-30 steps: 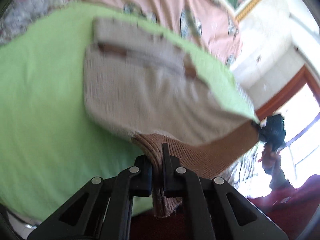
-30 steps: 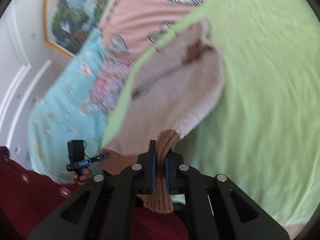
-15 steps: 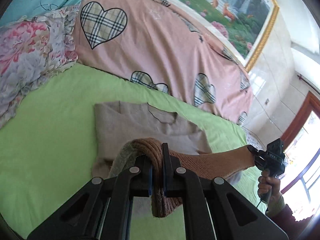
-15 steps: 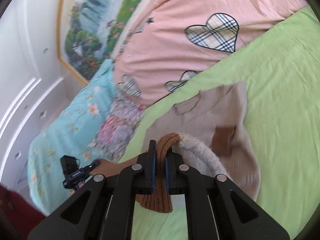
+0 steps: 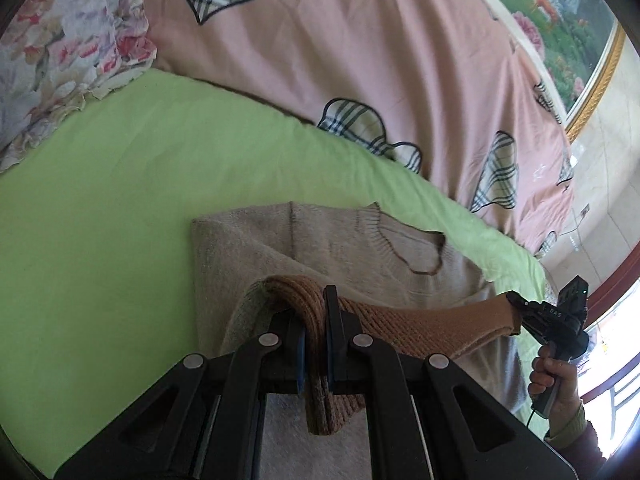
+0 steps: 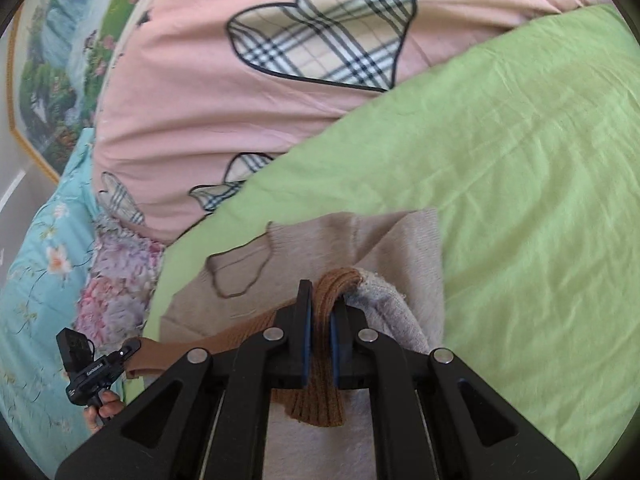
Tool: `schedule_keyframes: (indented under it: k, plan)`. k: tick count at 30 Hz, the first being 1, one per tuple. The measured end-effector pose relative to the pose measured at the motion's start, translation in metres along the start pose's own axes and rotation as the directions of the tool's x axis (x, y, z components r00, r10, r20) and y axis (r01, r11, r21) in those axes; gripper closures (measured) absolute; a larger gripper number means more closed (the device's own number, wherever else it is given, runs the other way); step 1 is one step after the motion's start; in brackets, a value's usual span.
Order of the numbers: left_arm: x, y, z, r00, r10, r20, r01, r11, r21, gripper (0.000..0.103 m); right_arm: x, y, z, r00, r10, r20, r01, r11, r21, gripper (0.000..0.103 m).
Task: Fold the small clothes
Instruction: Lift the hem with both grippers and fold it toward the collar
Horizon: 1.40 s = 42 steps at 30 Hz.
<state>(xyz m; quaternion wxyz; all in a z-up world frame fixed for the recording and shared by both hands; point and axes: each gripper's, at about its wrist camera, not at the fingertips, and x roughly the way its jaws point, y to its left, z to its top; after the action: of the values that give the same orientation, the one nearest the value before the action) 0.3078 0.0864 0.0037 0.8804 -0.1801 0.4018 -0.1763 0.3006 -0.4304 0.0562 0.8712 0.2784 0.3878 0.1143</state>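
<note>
My left gripper [image 5: 316, 344] is clenched on the brown ribbed hem [image 5: 420, 322] of the beige sweater [image 5: 340, 244], at its left corner. My right gripper [image 6: 319, 334] is clamped on the same hem [image 6: 324, 384] at the opposite corner. The hem spans taut between the two, raised over the sweater's body. The sweater lies neckline-away on the green sheet [image 5: 120, 208], its collar [image 6: 240, 272] facing the pink quilt [image 6: 200, 80] with plaid hearts. A floral pillow [image 5: 60, 48] sits beyond the sheet's left edge.

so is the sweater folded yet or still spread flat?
Mid-fold: both grippers, left and right, hold the sweater's brown hem above its neckline, not laid down.
</note>
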Motion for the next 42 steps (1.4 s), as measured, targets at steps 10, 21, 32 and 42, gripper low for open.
schedule_keyframes:
  k: [10,21,32,42]
  plan:
    - [0.016,0.008,-0.019,0.995,0.007,-0.101,-0.008,1.0,-0.017,0.082,0.008,-0.011,-0.006,0.999,-0.01,-0.048,0.012,0.999,0.042,0.089]
    - [0.033,-0.117,-0.107,0.948,-0.11,-0.299,0.178,0.961,0.212,0.067,0.025,0.107,-0.118,0.921,0.053,-0.386,-0.219,0.89,-0.401,0.087]
    - [0.082,-0.027,-0.009,0.979,0.027,-0.204,-0.012,0.997,0.074,0.096,0.117,0.076,-0.041,0.933,-0.036,-0.358,-0.094,0.936,-0.339,0.094]
    - [0.05,0.028,-0.004,0.993,0.072,-0.096,-0.075,0.997,-0.032,0.102,0.076,0.011,-0.004,0.985,-0.148,-0.087,0.14,0.986,-0.093,0.101]
